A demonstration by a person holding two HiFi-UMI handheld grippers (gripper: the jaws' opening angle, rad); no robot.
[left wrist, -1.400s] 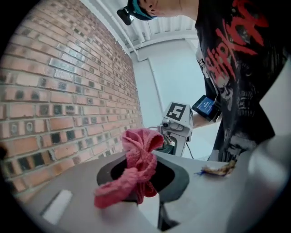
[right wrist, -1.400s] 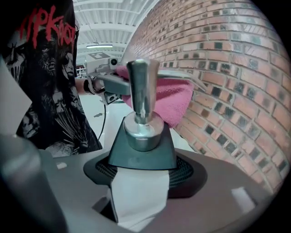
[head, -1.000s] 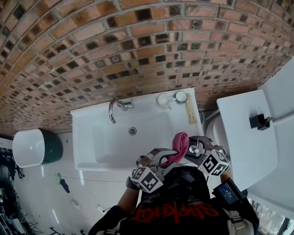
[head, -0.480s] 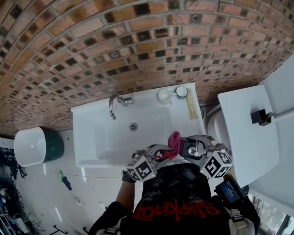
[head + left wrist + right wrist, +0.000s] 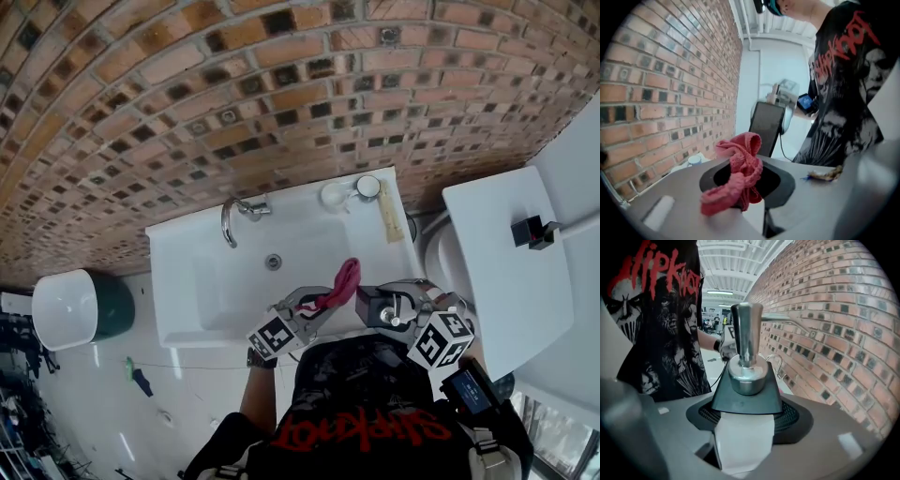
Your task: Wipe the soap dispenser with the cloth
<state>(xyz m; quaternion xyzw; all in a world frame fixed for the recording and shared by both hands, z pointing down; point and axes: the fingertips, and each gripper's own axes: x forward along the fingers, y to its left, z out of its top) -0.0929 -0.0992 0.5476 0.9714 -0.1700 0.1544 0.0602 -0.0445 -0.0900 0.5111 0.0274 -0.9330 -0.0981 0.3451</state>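
My left gripper (image 5: 314, 305) is shut on a crumpled pink-red cloth (image 5: 343, 279), which sticks up from its jaws over the sink's front rim. In the left gripper view the cloth (image 5: 739, 172) bunches between the jaws of the left gripper (image 5: 746, 194). My right gripper (image 5: 382, 307) is shut on the soap dispenser (image 5: 372, 304), just right of the cloth with a small gap between them. The right gripper view shows the dispenser's white body (image 5: 746, 439) clamped in the right gripper (image 5: 745, 446), with its dark shoulder and chrome pump (image 5: 746, 336) standing above.
A white sink (image 5: 202, 300) with a chrome faucet (image 5: 232, 217) lies below the brick wall. Two small round items (image 5: 336, 199) (image 5: 369, 187) sit on its back rim. A white toilet (image 5: 511, 281) stands right, and a green bin (image 5: 70, 305) left.
The left gripper has drawn left and down with the cloth, away from the dispenser it was against. The right gripper has shifted slightly with the dispenser.
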